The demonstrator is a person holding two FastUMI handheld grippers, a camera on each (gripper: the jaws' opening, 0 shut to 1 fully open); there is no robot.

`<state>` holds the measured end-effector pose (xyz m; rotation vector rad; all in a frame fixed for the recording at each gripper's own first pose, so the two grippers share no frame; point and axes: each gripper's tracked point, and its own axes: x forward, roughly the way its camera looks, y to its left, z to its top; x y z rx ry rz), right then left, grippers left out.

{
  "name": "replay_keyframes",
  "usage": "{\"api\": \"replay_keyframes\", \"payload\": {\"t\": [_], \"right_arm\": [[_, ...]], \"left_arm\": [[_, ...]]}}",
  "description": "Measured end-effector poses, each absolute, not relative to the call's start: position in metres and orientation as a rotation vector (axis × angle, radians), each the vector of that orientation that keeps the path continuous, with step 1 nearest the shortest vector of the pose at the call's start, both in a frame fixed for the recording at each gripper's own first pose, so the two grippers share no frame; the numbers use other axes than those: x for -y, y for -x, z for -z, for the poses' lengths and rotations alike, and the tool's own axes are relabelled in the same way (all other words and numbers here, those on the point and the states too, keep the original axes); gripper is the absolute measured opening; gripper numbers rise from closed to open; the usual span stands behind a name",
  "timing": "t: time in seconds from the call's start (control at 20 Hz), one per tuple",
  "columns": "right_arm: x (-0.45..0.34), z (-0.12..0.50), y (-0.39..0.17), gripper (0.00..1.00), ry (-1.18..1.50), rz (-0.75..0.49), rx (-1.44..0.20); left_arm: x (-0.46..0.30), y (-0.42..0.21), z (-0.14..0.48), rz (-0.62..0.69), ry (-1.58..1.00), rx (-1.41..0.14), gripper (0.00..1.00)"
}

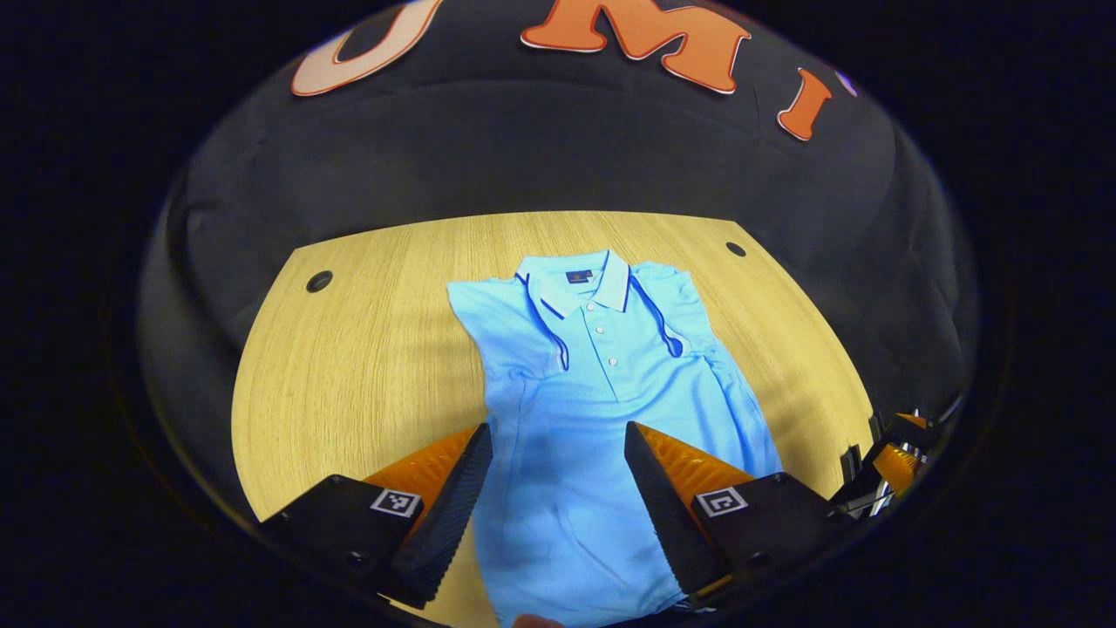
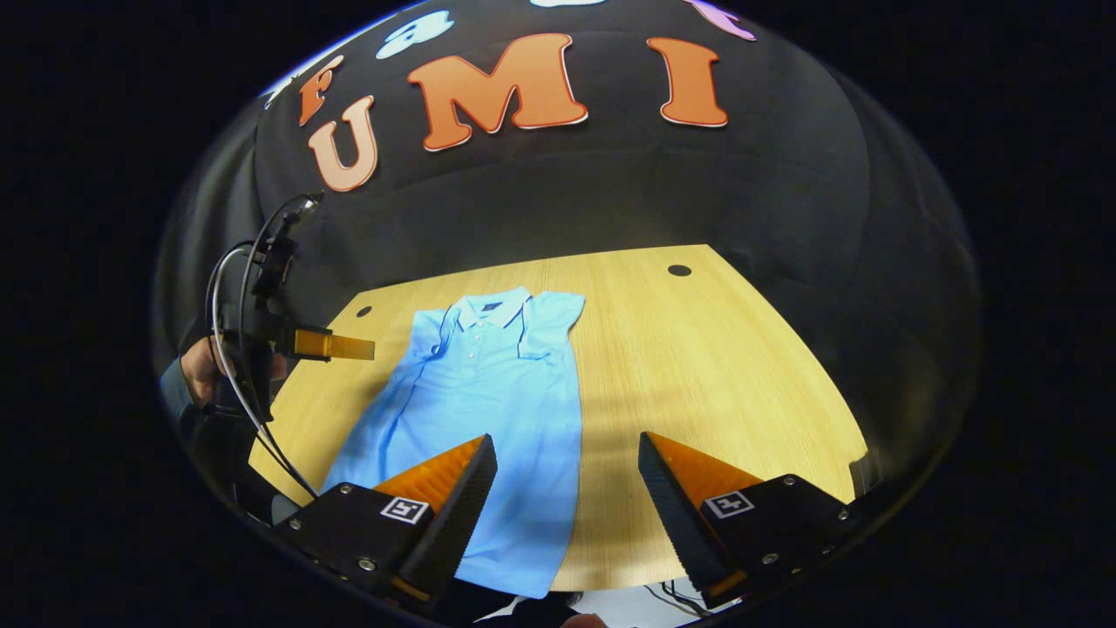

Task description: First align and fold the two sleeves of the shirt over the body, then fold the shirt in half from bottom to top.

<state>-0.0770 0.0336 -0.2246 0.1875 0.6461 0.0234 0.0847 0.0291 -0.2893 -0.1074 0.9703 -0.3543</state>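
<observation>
Currently catalogued, one moment at the folding table.

Item 1: shirt (image 1: 602, 392), light blue polo, lying flat on the wooden table (image 1: 349, 366). Both sleeves appear already folded in over the body, so the garment reads as a long narrow panel. Its long axis runs away from both grippers: hem nearest them, collar (image 1: 580, 292) at the far end.

Item 2: left gripper (image 1: 558, 488), jaws spread wide, holding nothing. It hangs above the hem end of the shirt, the cloth passing between and beneath its two fingers. The shirt lies straight ahead of it, collar directly forward along the finger line.

Item 3: right gripper (image 2: 567, 497), jaws likewise spread, holding nothing. The shirt lies ahead and to its left; in the right gripper view its left finger overlaps the shirt's right edge, its right finger stands over bare wood.

Item 4: a hand (image 2: 205, 371) with dark sleeve, seen in the right gripper view holding the left gripper, well off to that side.

Judgement: sleeve step looks finished; the bottom-to-top fold remains. That move turns on the hem, which lies closest to both grippers. The left gripper sits centred over it and is the nearer; the right would need to shift leftward to take its hem corner.
</observation>
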Motion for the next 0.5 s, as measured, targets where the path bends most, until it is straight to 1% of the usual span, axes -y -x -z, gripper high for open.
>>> {"api": "replay_keyframes", "payload": {"t": [0.25,0.5], "right_arm": [[-0.053,0.255,0.104,0.99,-0.177,-0.067,-0.713],[-0.072,0.290,0.131,0.99,-0.159,-0.097,-0.798]], "left_arm": [[-0.052,-0.019,0.293,0.311,0.106,-0.959,0.99],[-0.067,0.048,0.319,0.283,0.075,-1.015,0.99]]}}
